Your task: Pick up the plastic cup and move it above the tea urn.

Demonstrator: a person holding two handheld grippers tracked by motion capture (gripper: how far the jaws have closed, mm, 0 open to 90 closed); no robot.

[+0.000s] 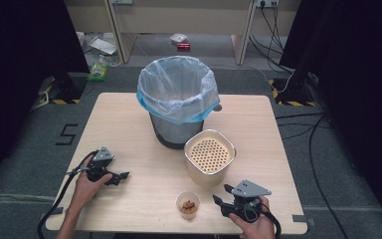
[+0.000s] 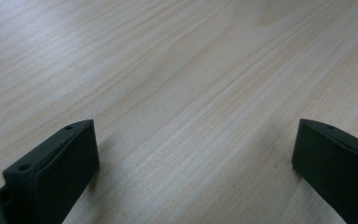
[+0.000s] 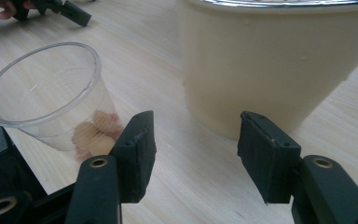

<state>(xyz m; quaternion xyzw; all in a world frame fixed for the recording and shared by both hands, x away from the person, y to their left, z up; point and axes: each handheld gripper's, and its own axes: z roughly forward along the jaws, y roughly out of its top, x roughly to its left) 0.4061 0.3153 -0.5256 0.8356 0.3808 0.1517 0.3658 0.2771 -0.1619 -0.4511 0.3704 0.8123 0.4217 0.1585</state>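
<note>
- The right tongs (image 1: pixel 222 196) sit half open, holding nothing, just beside the clear cup (image 1: pixel 187 204) of snacks, ready to grab it.
- The left tongs (image 1: pixel 121 176) rest wide open and empty on the table (image 1: pixel 129 114), well away from the cup.

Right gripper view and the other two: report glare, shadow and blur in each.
High view: even light on the table, dark curtains at both sides, mildly soft. Left gripper view: wood grain sharp, the fingers soft-edged, casting faint shadows. Right gripper view: pale highlights on the clear cup, the cream container near and slightly soft, a shadow at its base.
</note>
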